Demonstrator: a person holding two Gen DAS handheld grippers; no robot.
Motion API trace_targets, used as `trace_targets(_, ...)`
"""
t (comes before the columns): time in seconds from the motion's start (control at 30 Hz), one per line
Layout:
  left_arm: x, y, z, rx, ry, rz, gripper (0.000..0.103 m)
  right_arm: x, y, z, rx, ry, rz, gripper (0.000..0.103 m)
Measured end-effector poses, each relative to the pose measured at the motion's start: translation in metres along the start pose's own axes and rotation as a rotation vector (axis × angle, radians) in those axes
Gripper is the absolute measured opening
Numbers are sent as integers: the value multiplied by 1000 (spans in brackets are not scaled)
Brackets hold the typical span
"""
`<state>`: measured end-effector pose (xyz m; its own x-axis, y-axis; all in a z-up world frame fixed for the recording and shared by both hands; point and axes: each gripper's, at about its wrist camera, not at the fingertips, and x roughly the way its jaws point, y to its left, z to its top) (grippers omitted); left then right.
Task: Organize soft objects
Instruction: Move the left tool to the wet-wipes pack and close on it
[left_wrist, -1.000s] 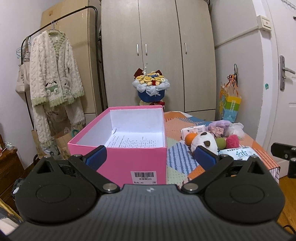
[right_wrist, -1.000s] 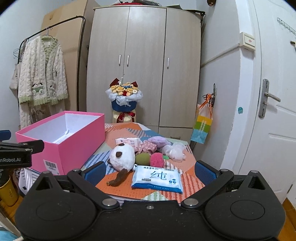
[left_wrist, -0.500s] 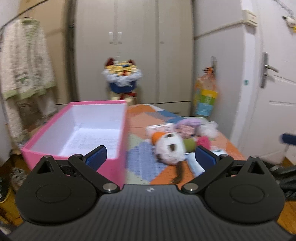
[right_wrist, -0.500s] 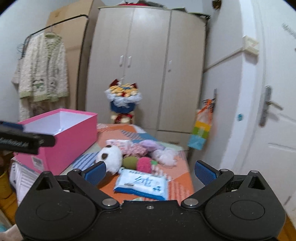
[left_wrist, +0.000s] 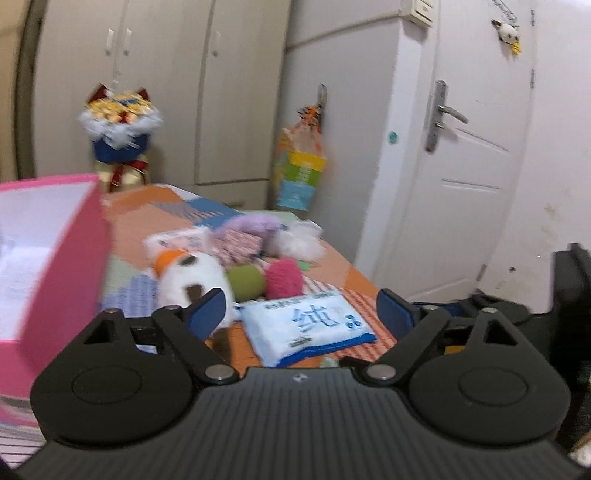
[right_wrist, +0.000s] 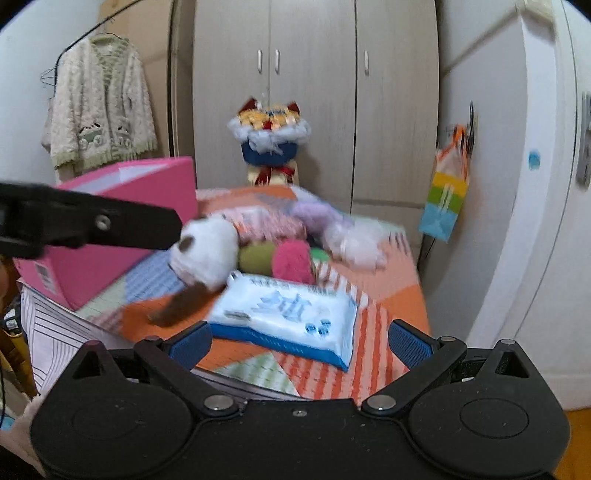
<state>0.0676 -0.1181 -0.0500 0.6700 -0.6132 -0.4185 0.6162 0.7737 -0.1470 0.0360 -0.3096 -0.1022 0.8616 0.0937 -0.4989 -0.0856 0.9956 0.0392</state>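
On the patchwork table (left_wrist: 166, 206) lies a pile of soft things: a white plush toy (left_wrist: 192, 277) (right_wrist: 207, 251), a green ball (left_wrist: 245, 282) (right_wrist: 256, 258), a pink ball (left_wrist: 284, 278) (right_wrist: 291, 260), a lilac fluffy thing (left_wrist: 255, 223) and a white puff (left_wrist: 303, 240). A blue-and-white wipes pack (left_wrist: 310, 325) (right_wrist: 288, 317) lies at the front. An open pink box (left_wrist: 55, 258) (right_wrist: 110, 229) stands to the left. My left gripper (left_wrist: 301, 312) is closing, its pads touching nothing, the pack in view beyond them. My right gripper (right_wrist: 300, 344) is open before the pack.
A bouquet (right_wrist: 267, 136) stands at the table's far end before a wardrobe (right_wrist: 314, 92). A door (left_wrist: 480, 147) and a hanging colourful bag (right_wrist: 447, 199) are at the right. A cardigan (right_wrist: 99, 118) hangs at the left. The left gripper's black finger (right_wrist: 92, 225) crosses the right wrist view.
The left wrist view swung right from the pink box to the toy pile and its jaws narrowed. The right gripper dropped closer to the wipes pack. The left gripper's finger reaches further into the right view.
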Motion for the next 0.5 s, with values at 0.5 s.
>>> trace_targets(0.5, 83, 28, -10, -133, 262, -27, 72, 52, -15, -6, -37, 4, 126, 103)
